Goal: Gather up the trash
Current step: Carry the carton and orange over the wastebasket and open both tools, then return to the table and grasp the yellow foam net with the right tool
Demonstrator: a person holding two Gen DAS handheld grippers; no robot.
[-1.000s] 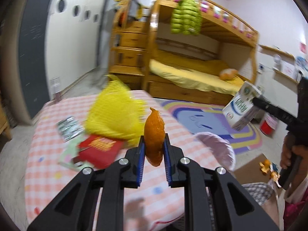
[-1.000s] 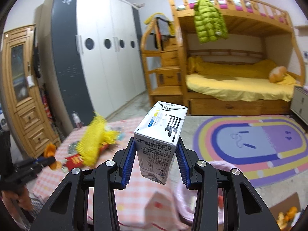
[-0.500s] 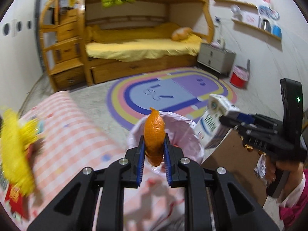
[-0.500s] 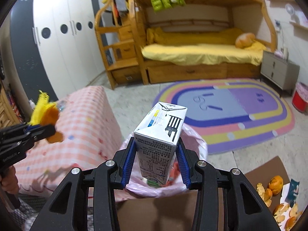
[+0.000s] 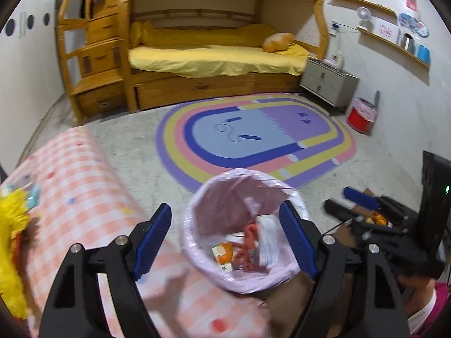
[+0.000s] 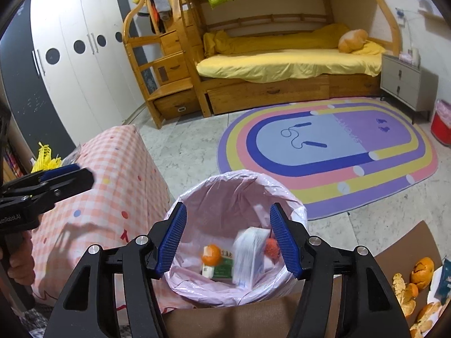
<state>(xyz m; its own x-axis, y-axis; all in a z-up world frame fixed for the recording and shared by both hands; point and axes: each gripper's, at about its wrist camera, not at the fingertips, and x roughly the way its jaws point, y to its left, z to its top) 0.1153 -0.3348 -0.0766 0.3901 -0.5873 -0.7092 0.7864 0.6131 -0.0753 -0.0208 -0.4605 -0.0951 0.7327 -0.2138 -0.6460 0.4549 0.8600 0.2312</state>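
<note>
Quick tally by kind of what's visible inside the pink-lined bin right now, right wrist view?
In the bin, counting only what shows:
White carton, blurred, mid-drop: 1
Orange peel: 1
Green and white box: 1
Red net bag: 1
Total: 4
Anything buried underneath cannot be told.

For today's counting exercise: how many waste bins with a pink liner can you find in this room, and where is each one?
2. The near bin stands on the floor beside the checked table, under both grippers. The red bin stands by the far wall, next to the grey nightstand. Others may be hidden.
</note>
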